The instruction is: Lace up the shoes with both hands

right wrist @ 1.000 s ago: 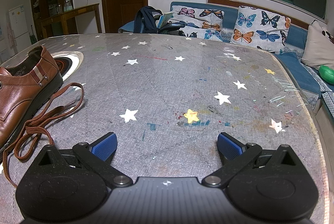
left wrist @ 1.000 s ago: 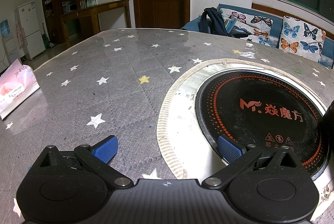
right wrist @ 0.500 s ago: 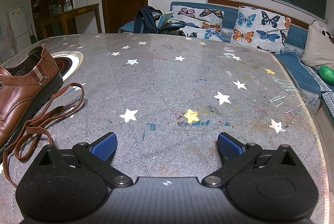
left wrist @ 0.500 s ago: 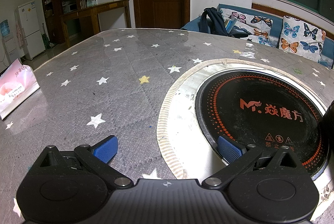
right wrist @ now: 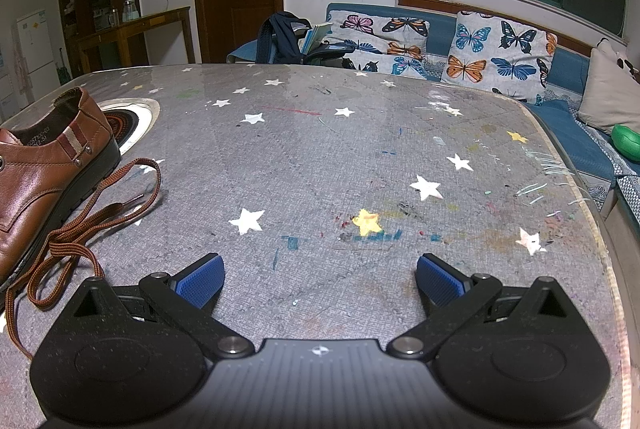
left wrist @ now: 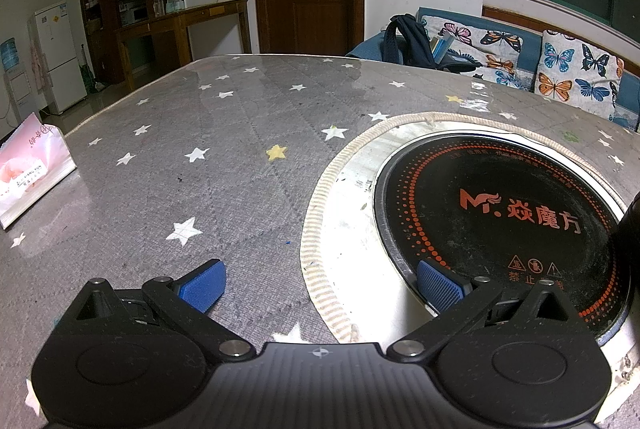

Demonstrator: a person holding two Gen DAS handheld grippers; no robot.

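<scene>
The tabletop (right wrist: pixel 320 157), a grey cloth with printed stars, fills both views. Set into it is a round black hob (left wrist: pixel 492 205), lying at about 1 o'clock from the left gripper (left wrist: pixel 320 281) and just reaching its right pad.

The shoe (right wrist: pixel 40 181), brown leather with a dark sole, sits at the left edge of the right wrist view, at about 10 o'clock from the right gripper (right wrist: pixel 320 281). Its heel is toward 12 o'clock, next to the hob's rim, and its long axis runs from there toward 7 o'clock, the toe cut off by the frame. In the left wrist view only a dark sliver at the right edge, about 3 o'clock, may be the shoe; that cannot be told.

The lace (right wrist: pixel 80 229) spills loose from the shoe onto the cloth in flat brown loops, at 9 to 10 o'clock from the right jaws, one strand trailing down close beside that gripper's left side. One tip lies near the sole.

Both pairs of jaws are spread wide and hold nothing, low over bare cloth.

By my reading, lacing has not begun. The right gripper seems the nearer to the loose lace, so it would swing toward 9 o'clock for a strand, while the left would come across toward 3 o'clock.
</scene>
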